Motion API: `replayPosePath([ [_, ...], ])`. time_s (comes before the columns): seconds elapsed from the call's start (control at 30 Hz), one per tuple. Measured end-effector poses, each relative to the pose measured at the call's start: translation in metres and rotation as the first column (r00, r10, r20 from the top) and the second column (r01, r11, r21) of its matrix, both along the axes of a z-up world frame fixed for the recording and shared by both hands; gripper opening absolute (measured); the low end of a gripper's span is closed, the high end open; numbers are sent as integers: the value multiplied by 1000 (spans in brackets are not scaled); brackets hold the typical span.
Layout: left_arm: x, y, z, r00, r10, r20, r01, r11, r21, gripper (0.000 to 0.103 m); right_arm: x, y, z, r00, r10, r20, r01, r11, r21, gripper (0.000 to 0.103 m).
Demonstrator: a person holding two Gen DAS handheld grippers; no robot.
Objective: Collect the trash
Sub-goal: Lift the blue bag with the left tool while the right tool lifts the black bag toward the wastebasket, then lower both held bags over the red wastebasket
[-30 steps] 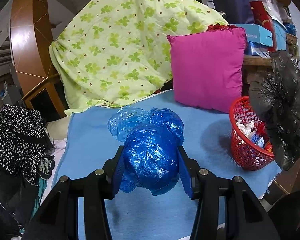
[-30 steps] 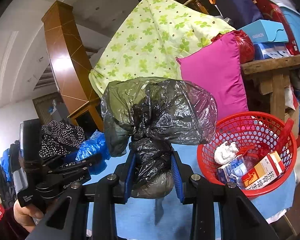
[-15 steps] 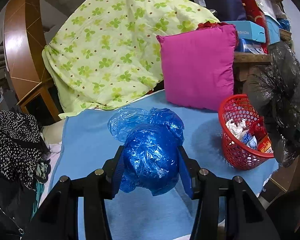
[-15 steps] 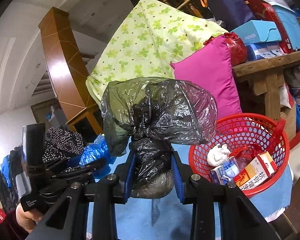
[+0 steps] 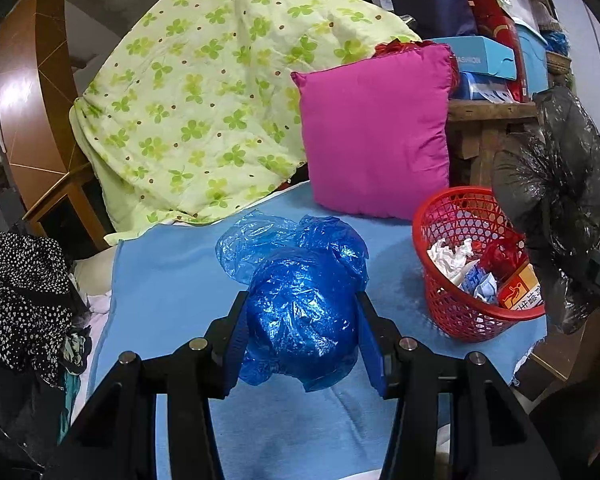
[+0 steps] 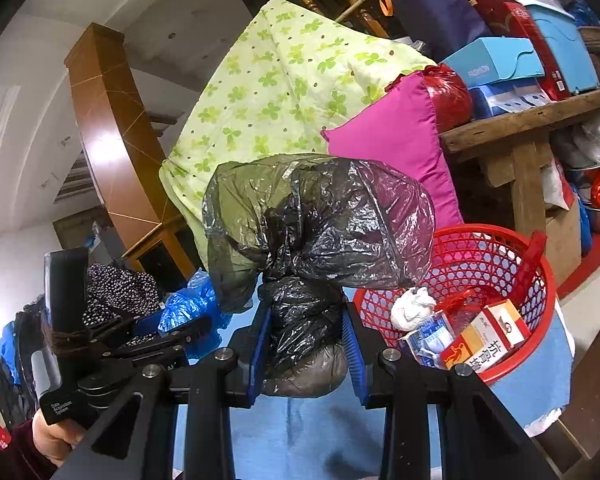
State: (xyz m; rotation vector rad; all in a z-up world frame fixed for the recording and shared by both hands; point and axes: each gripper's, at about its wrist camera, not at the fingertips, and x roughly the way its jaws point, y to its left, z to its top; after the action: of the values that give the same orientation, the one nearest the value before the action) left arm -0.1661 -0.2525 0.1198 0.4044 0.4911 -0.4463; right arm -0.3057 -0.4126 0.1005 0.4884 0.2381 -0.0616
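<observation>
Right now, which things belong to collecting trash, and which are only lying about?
For the job: blue bag in left gripper; black bag in right gripper; red basket.
Lying about: pink pillow, green quilt, spotted cloth.

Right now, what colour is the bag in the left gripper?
Blue, a crumpled plastic bag; clearest in the left wrist view.

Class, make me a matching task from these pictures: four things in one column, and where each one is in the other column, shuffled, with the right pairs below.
Things
1. blue plastic bag
2. black plastic bag
3. crumpled white tissue
4. pink cushion

Places
A. inside the red basket
B. between the fingers of the right hand-held gripper
C. standing on the blue cloth, behind the basket
D. between the fingers of the left hand-held gripper

Pairs: 1-D, 2-B, 3-A, 4-C
</observation>
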Motion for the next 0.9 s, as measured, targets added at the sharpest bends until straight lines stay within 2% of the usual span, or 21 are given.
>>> replayPosePath([
  [0.9, 3, -43, -11, 997, -73, -30, 74, 997, 29, 53, -12, -17, -10, 998, -63, -26, 64, 997, 43, 37],
])
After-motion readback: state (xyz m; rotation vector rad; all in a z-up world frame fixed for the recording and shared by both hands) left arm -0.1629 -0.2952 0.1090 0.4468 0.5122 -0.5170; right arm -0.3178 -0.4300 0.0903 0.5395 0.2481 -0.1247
